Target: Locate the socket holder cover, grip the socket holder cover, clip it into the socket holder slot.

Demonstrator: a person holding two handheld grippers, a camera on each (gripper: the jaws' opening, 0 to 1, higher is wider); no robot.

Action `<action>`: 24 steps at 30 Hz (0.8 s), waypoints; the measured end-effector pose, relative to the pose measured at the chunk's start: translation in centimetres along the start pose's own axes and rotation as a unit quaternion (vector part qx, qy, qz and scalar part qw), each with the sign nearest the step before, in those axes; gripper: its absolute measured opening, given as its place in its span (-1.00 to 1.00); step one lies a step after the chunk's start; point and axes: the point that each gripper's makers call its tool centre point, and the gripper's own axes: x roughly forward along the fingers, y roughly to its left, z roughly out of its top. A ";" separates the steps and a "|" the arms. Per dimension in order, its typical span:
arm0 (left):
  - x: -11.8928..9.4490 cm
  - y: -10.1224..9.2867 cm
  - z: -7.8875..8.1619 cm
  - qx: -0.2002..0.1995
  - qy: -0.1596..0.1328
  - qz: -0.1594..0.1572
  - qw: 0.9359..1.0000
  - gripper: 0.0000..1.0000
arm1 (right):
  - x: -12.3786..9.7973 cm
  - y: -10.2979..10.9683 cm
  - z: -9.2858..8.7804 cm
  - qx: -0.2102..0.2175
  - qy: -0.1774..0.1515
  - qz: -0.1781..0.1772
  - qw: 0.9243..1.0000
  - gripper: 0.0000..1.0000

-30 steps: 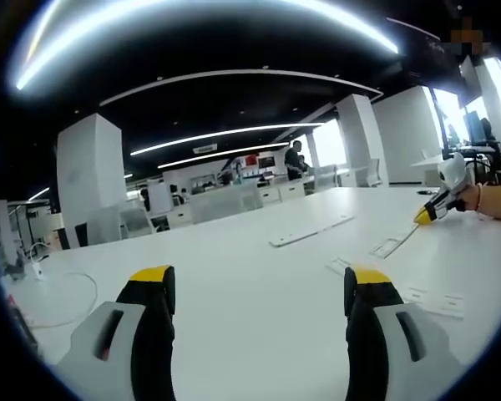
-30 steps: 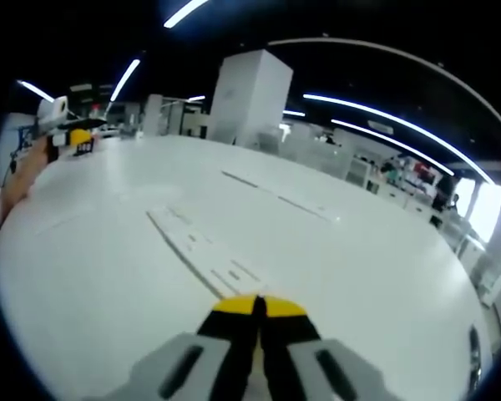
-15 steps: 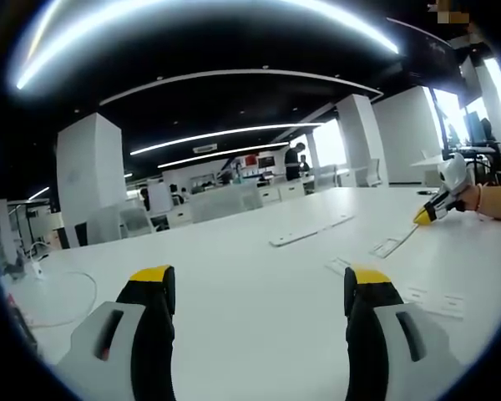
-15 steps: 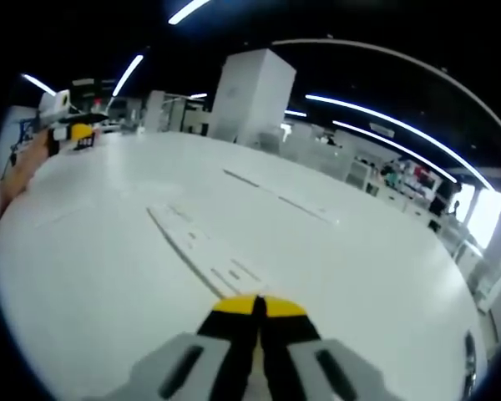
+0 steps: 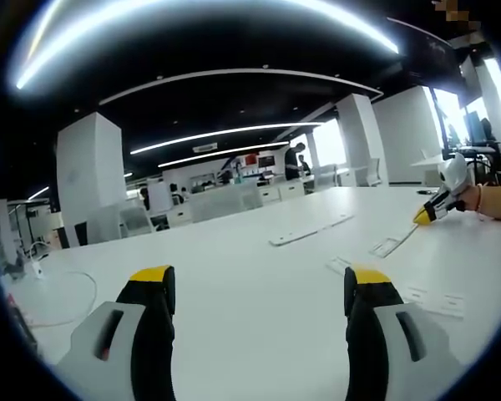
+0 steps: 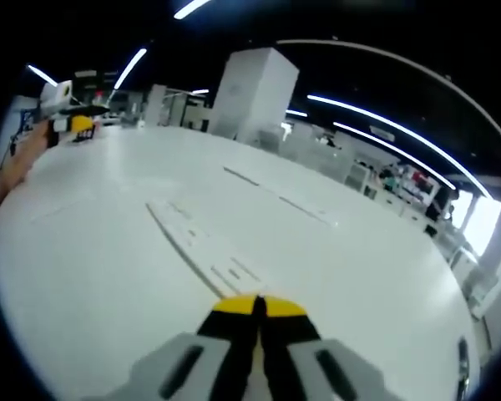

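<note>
My left gripper (image 5: 259, 280) hovers low over the white table (image 5: 234, 276), open, with nothing between its yellow-tipped fingers. A long white socket holder strip (image 5: 311, 228) lies ahead of it. Small flat white cover pieces (image 5: 387, 246) lie to the right, and another piece (image 5: 434, 301) sits near the right jaw. My right gripper (image 5: 424, 215) shows at the far right, held in a hand. In its own view my right gripper (image 6: 257, 305) is shut, and a long white slotted strip (image 6: 200, 246) runs away from its tips. Whether the tips pinch that strip cannot be told.
A second thin white strip (image 6: 275, 196) lies farther out on the table. The left gripper (image 6: 77, 125) and a forearm (image 6: 17, 163) show at the upper left. A white cable (image 5: 67, 292) curls near the table's left edge. Office desks and pillars stand beyond.
The right gripper view has tilted very slightly; the camera moved. Both grippers and the parts on the table stay as they were.
</note>
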 end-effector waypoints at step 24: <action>0.1 0.2 -0.3 0.001 0.003 0.003 1.000 0.63 | -0.8 0.0 -0.3 0.018 0.036 0.027 0.999 -0.92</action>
